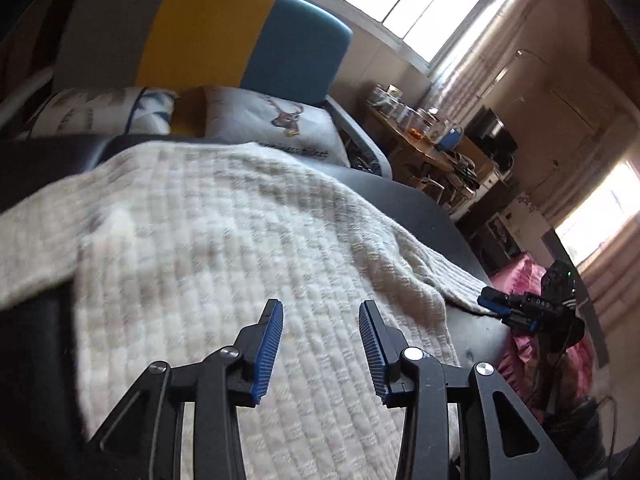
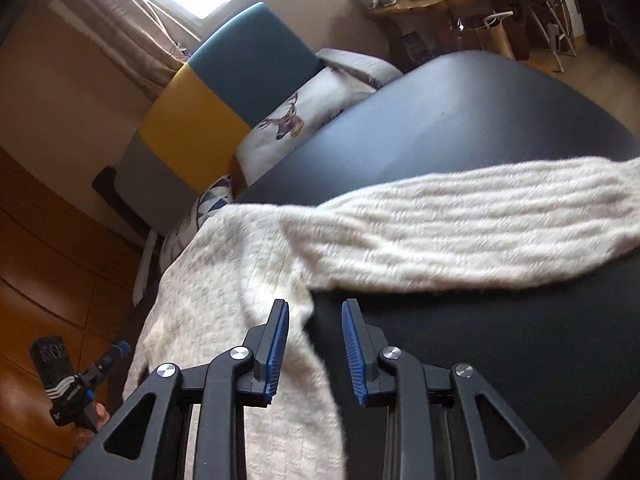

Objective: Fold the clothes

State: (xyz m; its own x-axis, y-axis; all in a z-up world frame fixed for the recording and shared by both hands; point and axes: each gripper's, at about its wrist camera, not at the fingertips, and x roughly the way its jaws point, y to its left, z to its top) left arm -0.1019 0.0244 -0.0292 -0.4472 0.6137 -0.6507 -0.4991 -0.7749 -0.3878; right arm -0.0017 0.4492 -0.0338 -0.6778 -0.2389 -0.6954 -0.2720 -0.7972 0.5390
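A cream knitted sweater (image 1: pixel 224 232) lies spread on a dark table (image 1: pixel 440 208). In the right wrist view its body (image 2: pixel 224 264) lies at the left and one sleeve (image 2: pixel 480 232) stretches out to the right. My left gripper (image 1: pixel 320 312) is open and empty, hovering over the sweater's body. My right gripper (image 2: pixel 314 312) is open and empty, just above the sweater's edge below the armpit. The right gripper also shows in the left wrist view (image 1: pixel 496 304), at the sleeve's end. The left gripper shows at the lower left of the right wrist view (image 2: pixel 116 350).
A grey, yellow and blue headboard (image 1: pixel 208 28) and a deer-print pillow (image 1: pixel 276 120) sit behind the table. A cluttered wooden desk (image 1: pixel 432 140) stands at the right. Pink fabric (image 1: pixel 528 280) lies beyond the table's right edge.
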